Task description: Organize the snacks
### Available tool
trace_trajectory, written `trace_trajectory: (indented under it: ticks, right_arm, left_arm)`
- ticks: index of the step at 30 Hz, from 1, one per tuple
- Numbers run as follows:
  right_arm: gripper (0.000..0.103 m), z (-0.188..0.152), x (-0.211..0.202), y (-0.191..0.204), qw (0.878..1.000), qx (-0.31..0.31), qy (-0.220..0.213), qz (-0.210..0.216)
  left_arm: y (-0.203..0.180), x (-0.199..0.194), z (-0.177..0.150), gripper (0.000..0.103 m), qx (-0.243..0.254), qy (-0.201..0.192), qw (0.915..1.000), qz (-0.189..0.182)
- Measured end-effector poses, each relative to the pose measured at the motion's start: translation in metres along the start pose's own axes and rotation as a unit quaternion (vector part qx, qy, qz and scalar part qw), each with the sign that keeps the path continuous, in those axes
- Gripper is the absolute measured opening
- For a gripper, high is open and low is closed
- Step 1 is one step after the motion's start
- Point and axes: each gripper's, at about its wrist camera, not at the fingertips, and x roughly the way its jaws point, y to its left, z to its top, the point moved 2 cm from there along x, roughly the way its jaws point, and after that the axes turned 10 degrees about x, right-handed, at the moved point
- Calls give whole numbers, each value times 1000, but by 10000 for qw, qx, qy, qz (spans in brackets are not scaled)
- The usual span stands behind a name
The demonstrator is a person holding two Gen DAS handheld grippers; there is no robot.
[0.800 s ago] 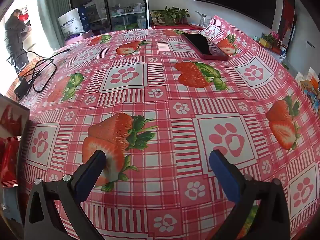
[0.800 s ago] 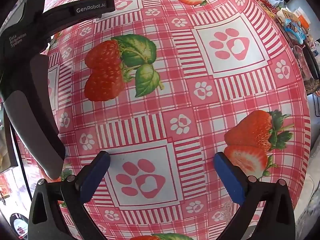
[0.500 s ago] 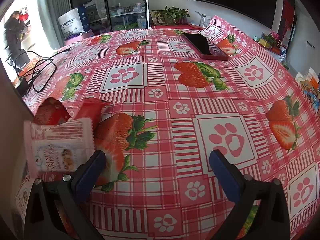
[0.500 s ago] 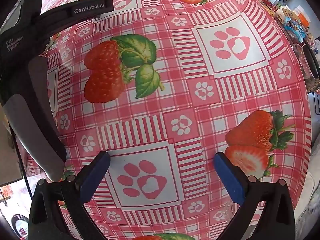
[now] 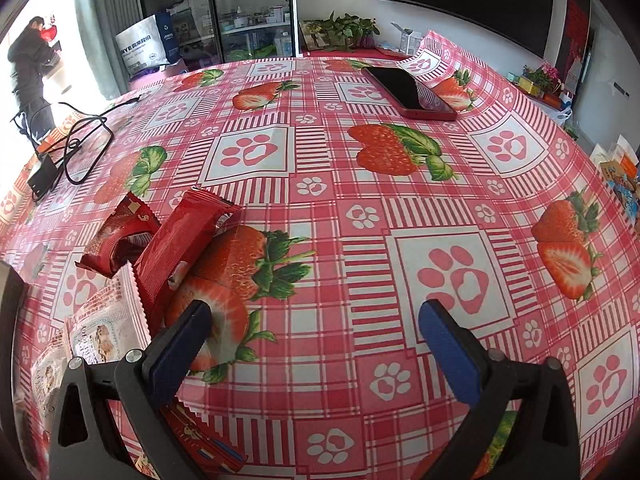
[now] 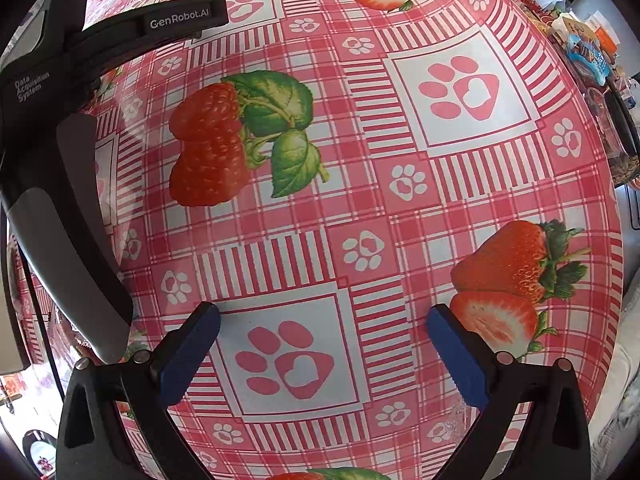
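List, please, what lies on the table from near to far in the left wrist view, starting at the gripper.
left gripper → white snack packet → red snack packet → black cable → phone in a red case → potted plants behind the table's far edge.

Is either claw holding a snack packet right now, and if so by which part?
Nothing is held. The left claw and right claw are both open over the strawberry-print tablecloth; the red snack packets lie loose.

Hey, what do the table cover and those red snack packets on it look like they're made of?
Table cover: probably glossy vinyl or oilcloth; it shows soft window glare and curls up stiffly at the far edge. Red snack packets: likely thin plastic or foil-lined film with a slight sheen, zigzag-cut crimped ends and crinkles.
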Motion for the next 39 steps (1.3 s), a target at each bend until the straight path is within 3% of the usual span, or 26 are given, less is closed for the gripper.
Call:
trace_trajectory:
  ticks: [15, 23, 33, 39]
  right_arm:
    - [103, 4, 2, 2, 9994, 6, 186, 279]
    - [103, 4, 1, 1, 9994, -38, 59, 341]
    - [103, 4, 3, 2, 9998, -42, 103, 142]
    - [103, 10, 7, 4, 9990, -57, 446, 82]
  left_arm:
    - [0, 0, 0, 103, 1, 1, 10000, 0]
    - [0, 0, 0, 103, 2, 1, 10000, 2]
    - [0, 0, 0, 103, 2, 1, 10000, 2]
    - [0, 0, 0, 103, 1, -2, 10000, 2]
